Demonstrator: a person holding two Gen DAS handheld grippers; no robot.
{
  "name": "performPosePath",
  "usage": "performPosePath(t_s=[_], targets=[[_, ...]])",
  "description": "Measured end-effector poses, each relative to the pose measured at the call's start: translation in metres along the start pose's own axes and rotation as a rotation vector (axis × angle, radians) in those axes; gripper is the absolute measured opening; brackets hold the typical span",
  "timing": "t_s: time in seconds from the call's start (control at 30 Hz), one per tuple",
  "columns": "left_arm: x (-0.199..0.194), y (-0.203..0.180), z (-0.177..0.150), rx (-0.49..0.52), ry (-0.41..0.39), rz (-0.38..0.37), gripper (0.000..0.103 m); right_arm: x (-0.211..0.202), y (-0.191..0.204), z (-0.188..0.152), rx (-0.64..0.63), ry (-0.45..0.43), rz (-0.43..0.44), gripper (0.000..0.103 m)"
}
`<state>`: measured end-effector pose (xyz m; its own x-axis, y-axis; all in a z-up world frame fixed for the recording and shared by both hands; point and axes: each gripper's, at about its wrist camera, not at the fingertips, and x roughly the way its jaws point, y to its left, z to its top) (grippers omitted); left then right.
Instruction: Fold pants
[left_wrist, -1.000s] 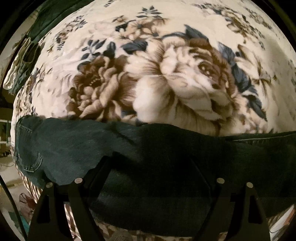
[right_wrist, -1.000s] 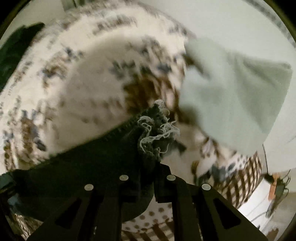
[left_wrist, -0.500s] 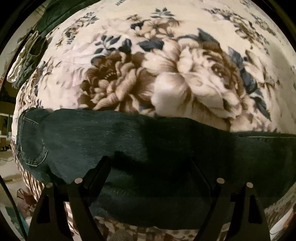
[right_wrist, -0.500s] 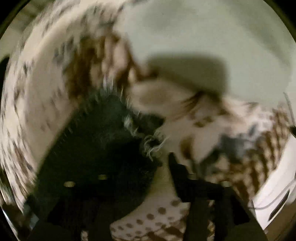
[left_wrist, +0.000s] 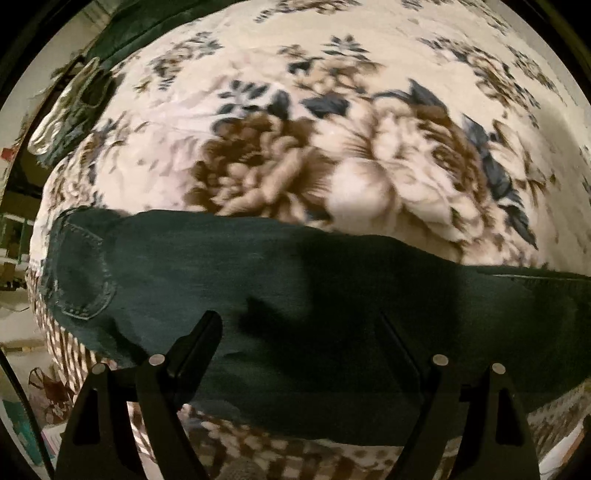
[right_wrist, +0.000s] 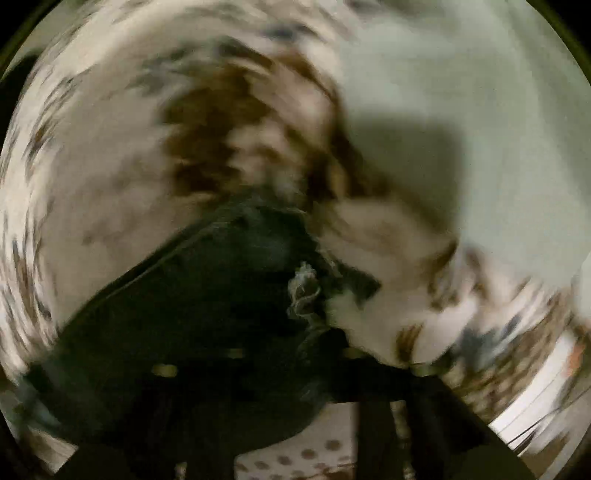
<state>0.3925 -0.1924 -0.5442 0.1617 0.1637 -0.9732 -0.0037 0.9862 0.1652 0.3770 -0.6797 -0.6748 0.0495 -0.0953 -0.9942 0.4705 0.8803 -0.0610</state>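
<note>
Dark green jeans (left_wrist: 303, 295) lie lengthwise across the near edge of a floral blanket (left_wrist: 332, 155), with the back pocket (left_wrist: 79, 280) at the left. My left gripper (left_wrist: 299, 325) is open above the middle of the jeans and holds nothing. In the blurred right wrist view, the frayed leg hem (right_wrist: 303, 288) of the jeans (right_wrist: 207, 295) sits just ahead of my right gripper (right_wrist: 295, 350). Its fingers are dark and smeared, so I cannot tell whether they grip the cloth.
A pale pillow (right_wrist: 480, 110) lies at the right end of the bed. Other dark clothing (left_wrist: 74, 103) lies at the far left corner of the blanket. A checked and dotted sheet edge (left_wrist: 258, 446) hangs below the jeans.
The left gripper has drawn back, so the jeans look further away and fill more of the view. The right gripper has swung quickly at the hem end, and its fingers look further apart than a second ago.
</note>
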Motion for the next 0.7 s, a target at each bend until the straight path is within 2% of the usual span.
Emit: performPosePath(t_s=[0.1,0.2,0.23,0.3,0.33,0.37,0.43,0.47,0.5,0.53,0.57,0.6,0.63,0.67,0.7], targets=[[0.002,0.017,-0.002,-0.041,-0.002,0.018,0.084,-0.055,0.025,-0.014,-0.092,-0.129,-0.034,0.014],[0.006,0.03,-0.002,-0.079,0.013,0.03,0.084,-0.099,0.029,-0.028,-0.089,-0.232,-0.031,0.014],[0.008,0.033,-0.003,-0.09,0.019,0.034,0.084,-0.115,0.027,-0.032,-0.073,-0.287,-0.006,0.014],[0.012,0.037,-0.003,-0.104,0.029,0.037,0.084,-0.13,0.027,-0.034,-0.095,-0.351,0.003,0.014],[0.015,0.038,-0.002,-0.111,0.034,0.039,0.084,-0.122,0.025,-0.028,-0.117,-0.328,-0.023,0.014],[0.017,0.038,-0.002,-0.111,0.037,0.04,0.084,-0.097,0.02,-0.02,-0.119,-0.253,-0.041,0.014],[0.02,0.035,-0.002,-0.108,0.044,0.039,0.084,-0.04,0.003,-0.011,-0.082,-0.051,-0.029,0.018],[0.019,0.033,-0.002,-0.106,0.043,0.034,0.084,0.002,-0.015,-0.008,-0.008,0.117,0.005,0.019],[0.017,0.031,-0.002,-0.099,0.042,0.032,0.084,0.023,-0.03,-0.008,0.066,0.197,0.032,0.019],[0.016,0.028,-0.002,-0.089,0.038,0.031,0.084,0.035,-0.045,-0.007,0.149,0.224,0.07,0.022],[0.012,0.023,-0.003,-0.072,0.027,0.032,0.084,0.033,-0.054,-0.007,0.208,0.208,0.092,0.031],[0.009,0.018,-0.003,-0.056,0.012,0.031,0.084,0.025,-0.061,-0.005,0.26,0.165,0.11,0.036],[0.006,0.013,-0.003,-0.041,0.001,0.033,0.084,0.016,-0.062,-0.003,0.272,0.124,0.125,0.037],[0.005,0.006,-0.004,-0.021,-0.009,0.037,0.084,0.003,-0.06,0.0,0.268,0.067,0.144,0.044],[0.004,0.001,-0.004,-0.008,-0.014,0.036,0.084,-0.002,-0.057,0.001,0.259,0.045,0.151,0.057]])
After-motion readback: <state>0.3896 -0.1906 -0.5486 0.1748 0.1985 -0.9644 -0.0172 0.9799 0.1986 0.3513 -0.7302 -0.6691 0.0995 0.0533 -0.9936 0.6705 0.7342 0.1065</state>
